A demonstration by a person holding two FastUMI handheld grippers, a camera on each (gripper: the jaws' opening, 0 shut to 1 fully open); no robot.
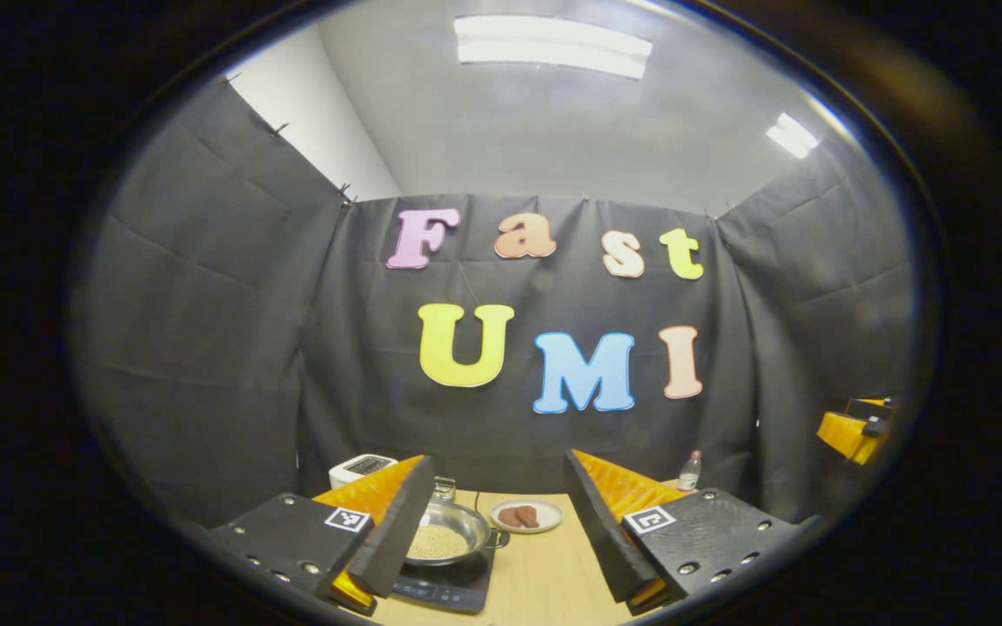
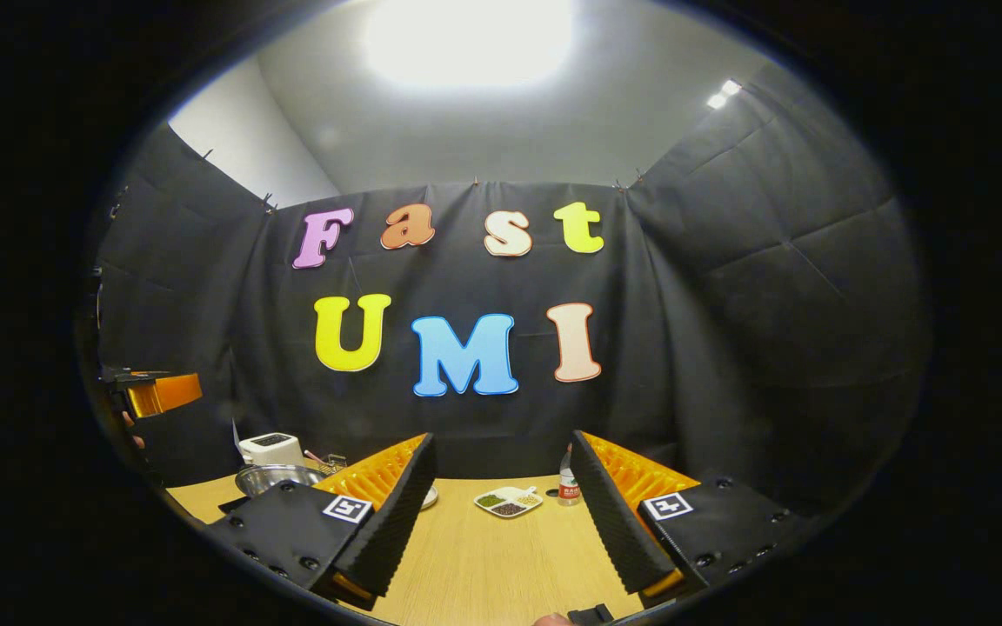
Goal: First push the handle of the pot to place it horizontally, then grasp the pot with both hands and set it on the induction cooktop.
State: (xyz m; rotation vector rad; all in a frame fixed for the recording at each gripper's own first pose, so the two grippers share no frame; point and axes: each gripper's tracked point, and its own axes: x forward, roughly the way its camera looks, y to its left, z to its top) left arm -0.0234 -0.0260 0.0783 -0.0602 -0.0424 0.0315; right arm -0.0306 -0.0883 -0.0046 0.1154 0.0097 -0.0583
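Both sets of tongs hang high above the table (image 2: 484,556), spread wide with nothing between their fingers. In the left gripper view the left tongs (image 1: 497,522) frame the pot (image 1: 447,532), which sits on the induction cooktop (image 1: 449,584) near the table's left edge, pale grains inside. Just beside it, a small plate (image 1: 526,515) with brown pieces, apart from the pot's rim. In the right gripper view the right tongs (image 2: 501,509) look over open wood; a divided dish (image 2: 508,501) and bottle (image 2: 567,485) stand at the far edge, toaster (image 2: 270,449) far left.
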